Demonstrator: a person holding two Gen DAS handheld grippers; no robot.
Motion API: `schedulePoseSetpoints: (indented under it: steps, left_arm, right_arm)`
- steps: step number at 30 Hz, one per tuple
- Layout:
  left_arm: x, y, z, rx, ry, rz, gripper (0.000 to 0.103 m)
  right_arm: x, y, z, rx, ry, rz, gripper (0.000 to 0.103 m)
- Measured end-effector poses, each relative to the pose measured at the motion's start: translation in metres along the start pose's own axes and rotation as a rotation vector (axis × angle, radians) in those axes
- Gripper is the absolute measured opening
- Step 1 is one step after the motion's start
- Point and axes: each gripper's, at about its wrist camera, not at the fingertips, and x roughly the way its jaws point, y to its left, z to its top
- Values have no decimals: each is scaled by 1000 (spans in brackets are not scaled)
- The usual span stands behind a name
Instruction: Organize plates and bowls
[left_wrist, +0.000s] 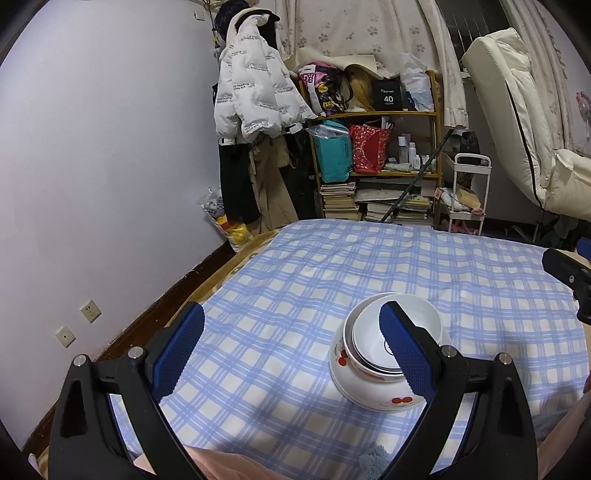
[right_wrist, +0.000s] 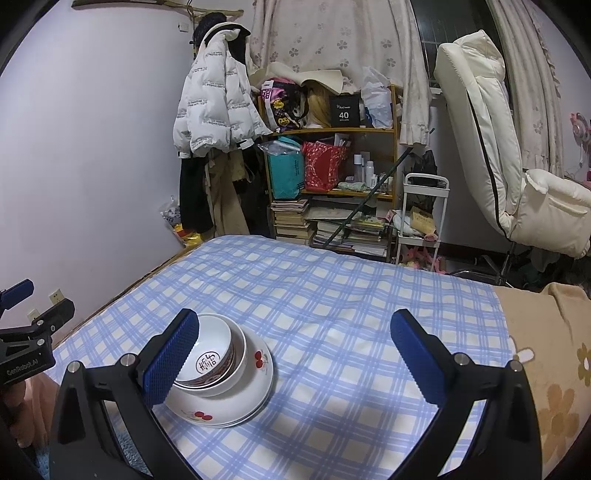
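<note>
A stack of white plates with red cherry prints (right_wrist: 225, 410) lies on the blue checked cloth (right_wrist: 332, 295). Nested white bowls (right_wrist: 212, 360) sit on the plates, the inner one with a dark round mark inside. The stack also shows in the left wrist view (left_wrist: 373, 391), partly behind my left gripper's right finger (left_wrist: 406, 354). My left gripper (left_wrist: 291, 350) is open and empty, to the left of the stack. My right gripper (right_wrist: 295, 360) is open and empty, with its left finger (right_wrist: 170, 362) in front of the bowls. Each gripper appears at the edge of the other's view.
The cloth covers a bed beside a white wall (left_wrist: 92, 166). A tan flowered blanket (right_wrist: 550, 369) lies at the right. Beyond the bed stand a cluttered wooden shelf (right_wrist: 332, 166), a coat rack with a white jacket (right_wrist: 214, 103), a small white cart (right_wrist: 421, 221) and a cream chair (right_wrist: 498, 147).
</note>
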Motion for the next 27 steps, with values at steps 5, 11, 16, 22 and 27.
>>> schedulePoseSetpoints:
  steps: [5,11,16,22,27]
  left_arm:
    - [-1,0,0,3,-3,2,94]
    - [-3,-3,1,16,-16,10,94]
    - [-4,-4,1,19,-23,15,95]
    - [-6,-4,1,19,-25,14,95]
    - [-6,-3,1,19,-26,14,95]
  right_arm:
    - [3,-1,-2,1,13,-4,103]
    - [6,-1,-3,1,16,-2,103]
    - [6,-1,-3,2,18,-3,103]
    - [6,-1,-2,1,19,-2,103]
    - [6,-1,-2,1,17,-3,103]
